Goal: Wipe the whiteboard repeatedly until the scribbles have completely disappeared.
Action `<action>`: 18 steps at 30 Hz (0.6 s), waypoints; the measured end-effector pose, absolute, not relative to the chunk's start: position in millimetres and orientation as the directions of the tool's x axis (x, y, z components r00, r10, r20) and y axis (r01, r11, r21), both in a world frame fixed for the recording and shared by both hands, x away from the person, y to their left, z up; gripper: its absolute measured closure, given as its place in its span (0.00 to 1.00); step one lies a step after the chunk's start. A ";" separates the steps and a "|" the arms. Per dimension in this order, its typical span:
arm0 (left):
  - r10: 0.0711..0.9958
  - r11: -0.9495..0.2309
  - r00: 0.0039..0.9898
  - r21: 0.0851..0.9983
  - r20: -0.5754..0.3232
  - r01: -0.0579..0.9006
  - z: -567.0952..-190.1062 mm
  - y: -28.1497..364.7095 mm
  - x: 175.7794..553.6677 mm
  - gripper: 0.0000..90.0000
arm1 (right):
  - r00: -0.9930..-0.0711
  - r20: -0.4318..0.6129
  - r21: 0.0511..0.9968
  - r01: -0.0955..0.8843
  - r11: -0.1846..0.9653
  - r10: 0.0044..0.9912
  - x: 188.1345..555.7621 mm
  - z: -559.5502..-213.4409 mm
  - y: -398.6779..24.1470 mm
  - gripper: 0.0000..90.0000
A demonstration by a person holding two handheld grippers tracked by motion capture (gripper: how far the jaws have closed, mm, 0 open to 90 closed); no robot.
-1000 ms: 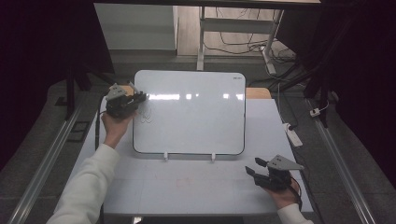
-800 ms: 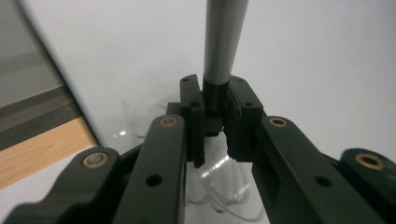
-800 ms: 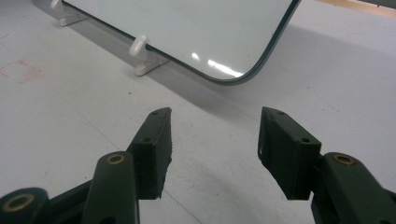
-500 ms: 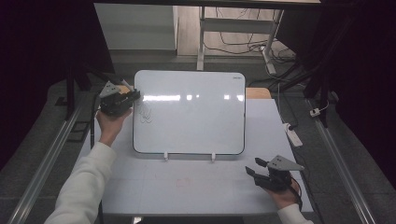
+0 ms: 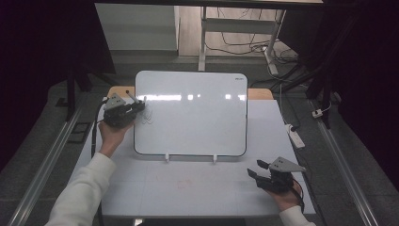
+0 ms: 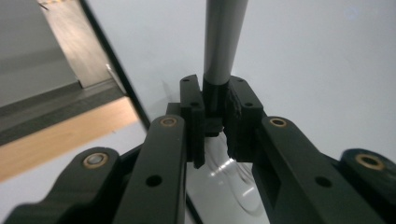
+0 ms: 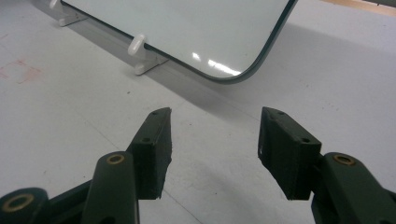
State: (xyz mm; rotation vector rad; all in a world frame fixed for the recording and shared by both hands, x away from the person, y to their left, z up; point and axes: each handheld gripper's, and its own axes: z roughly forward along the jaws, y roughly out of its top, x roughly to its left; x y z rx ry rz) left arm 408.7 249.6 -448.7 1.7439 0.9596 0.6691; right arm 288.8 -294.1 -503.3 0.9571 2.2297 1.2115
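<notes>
Grey-barrelled marker, black end, upright

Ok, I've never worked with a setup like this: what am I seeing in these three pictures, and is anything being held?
No robot arm here: a person holds a two-jaw gripper in each hand. The high view looks down on a white table with a whiteboard standing on small clips. The other two pictures come from cameras riding on the grippers. The left gripper is shut on a marker at the board's left edge, beside faint scribbles. The right gripper rests open over bare table near the board's lower corner, holding nothing.
</notes>
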 end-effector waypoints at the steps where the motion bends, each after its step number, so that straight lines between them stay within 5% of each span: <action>1: 0.852 -0.185 0.524 0.937 0.003 0.296 -443.5 251.1 413.7 0.86 | -0.671 -0.041 0.848 0.368 0.380 0.741 288.9 -502.8 -293.7 0.49; 18: 0.845 -0.214 0.534 0.933 0.028 0.290 -446.0 254.6 411.2 0.86 | -0.680 -0.039 0.851 0.362 0.381 0.732 288.7 -502.3 -290.7 0.49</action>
